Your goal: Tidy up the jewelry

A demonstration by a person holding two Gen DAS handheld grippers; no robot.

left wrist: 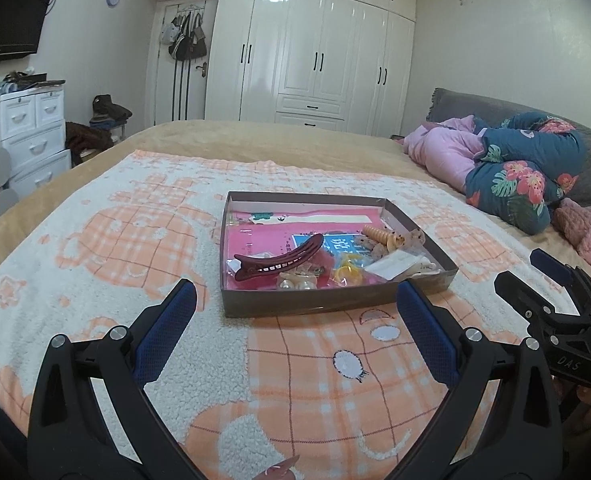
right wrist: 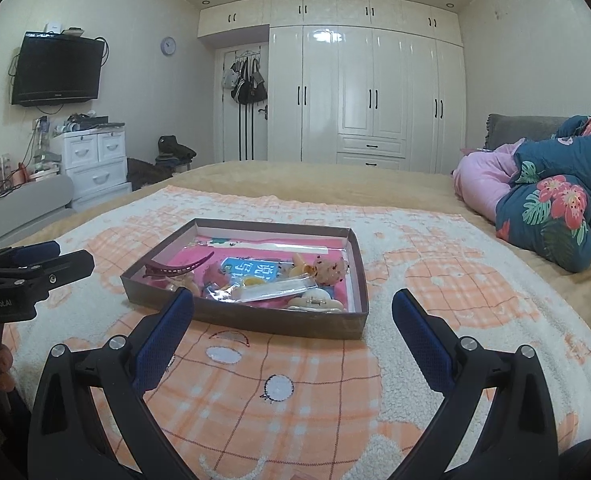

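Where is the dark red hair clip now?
In both views, the dark red hair clip lies inside the box, in its left part, beside the pearls.

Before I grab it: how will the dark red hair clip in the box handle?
The dark red hair clip looks like rigid plastic, so probably stiff and light. Its glossy curved back may slip between the tongs. It lies propped on other trinkets in the box, so a push would likely tilt or slide it rather than roll it.
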